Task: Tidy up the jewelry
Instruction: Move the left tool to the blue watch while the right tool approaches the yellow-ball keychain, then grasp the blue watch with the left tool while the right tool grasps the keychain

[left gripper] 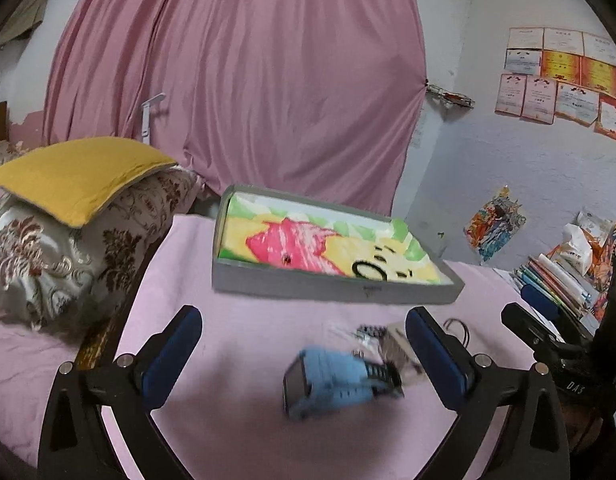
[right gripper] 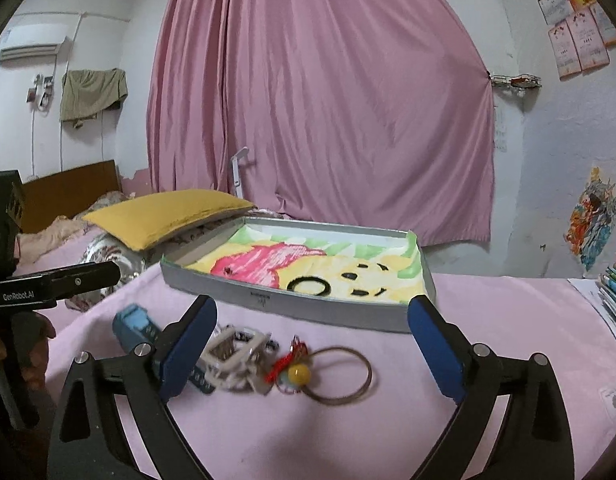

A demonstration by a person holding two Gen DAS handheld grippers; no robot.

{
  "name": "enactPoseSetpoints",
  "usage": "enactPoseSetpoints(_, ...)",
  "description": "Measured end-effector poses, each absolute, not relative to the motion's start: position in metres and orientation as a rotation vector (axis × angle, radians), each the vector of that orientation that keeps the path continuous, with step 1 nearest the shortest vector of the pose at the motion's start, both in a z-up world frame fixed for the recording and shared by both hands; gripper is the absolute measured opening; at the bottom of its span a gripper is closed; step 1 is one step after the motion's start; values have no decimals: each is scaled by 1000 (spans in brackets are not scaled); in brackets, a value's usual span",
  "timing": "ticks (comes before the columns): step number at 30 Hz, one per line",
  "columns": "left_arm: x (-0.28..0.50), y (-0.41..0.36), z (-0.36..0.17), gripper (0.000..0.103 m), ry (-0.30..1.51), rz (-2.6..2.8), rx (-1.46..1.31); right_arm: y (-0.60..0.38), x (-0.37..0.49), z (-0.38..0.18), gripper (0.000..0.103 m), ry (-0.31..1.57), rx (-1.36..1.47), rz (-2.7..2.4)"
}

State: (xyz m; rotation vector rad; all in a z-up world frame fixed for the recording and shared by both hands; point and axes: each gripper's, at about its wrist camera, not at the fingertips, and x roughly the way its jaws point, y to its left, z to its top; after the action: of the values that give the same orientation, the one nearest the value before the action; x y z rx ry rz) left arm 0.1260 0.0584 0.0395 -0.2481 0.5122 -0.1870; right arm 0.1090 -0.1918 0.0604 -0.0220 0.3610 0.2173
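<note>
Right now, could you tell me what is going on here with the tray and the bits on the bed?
A person is sorting jewelry with a hand-held gripper in each hand. Both the left hand-held gripper and the right hand-held gripper are open and hold nothing. A blue watch, a thin bangle, a beaded charm and a white buckled piece lie loose on the pink sheet. The gray tray behind them holds a black ring.

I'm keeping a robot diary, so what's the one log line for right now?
left gripper: open, empty | right gripper: open, empty | thin metal bangle: on pink sheet | shallow grey tray: holds black ring
</note>
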Motion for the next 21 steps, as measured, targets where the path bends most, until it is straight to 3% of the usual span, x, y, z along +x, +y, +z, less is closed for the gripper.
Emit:
enactPoseSetpoints(15,112,46,1,102,639,-140,-255,-208,123,26,92,596,20,225)
enactPoseSetpoints(17,114,48,-1,101,650,-140,-274,-204,126,25,84,611,10,235)
enactPoseSetpoints(21,118,49,-5,89,674,-143,-287,-196,135,22,62,657,-4,268)
